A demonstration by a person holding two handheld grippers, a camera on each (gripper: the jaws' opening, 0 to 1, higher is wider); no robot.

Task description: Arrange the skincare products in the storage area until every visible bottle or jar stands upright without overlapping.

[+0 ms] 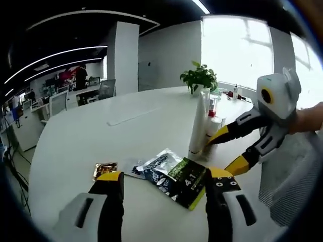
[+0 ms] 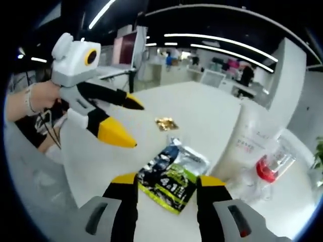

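The white table (image 1: 101, 136) has plenty of bare room on its far side, running back toward the office desks, while its near edge curves round just below the left gripper (image 1: 164, 189). The clutter sits in one patch. A dark sachet (image 1: 176, 179) with green print lies flat between that gripper's jaws, which stand apart with nothing in them; a smaller gold packet (image 1: 104, 169) lies just beside it, and a pale sachet is tucked partly under it. Past the sachet stands a tall white tube (image 1: 198, 126), upright, with a shorter white bottle (image 1: 214, 132) touching its side and a clear bottle with a red part behind; I cannot tell how those last two are spaced. A potted plant (image 1: 200, 76) stands further back near the bright window. The right gripper (image 1: 229, 151) comes in from the side, held in a hand (image 1: 308, 118), its yellow-tipped jaws spread, the upper tip close against the short bottle, though contact is unclear. In the right gripper view, that gripper's own jaws (image 2: 166, 194) frame the same sachet (image 2: 171, 179), also apart and empty. The tube (image 2: 255, 138) rises just beside it, with the clear bottle (image 2: 270, 166) low at its foot. The left gripper (image 2: 132, 123) hangs above the table, gripped by a hand (image 2: 43, 96), jaws parted, well clear of the gold packet (image 2: 165, 123).
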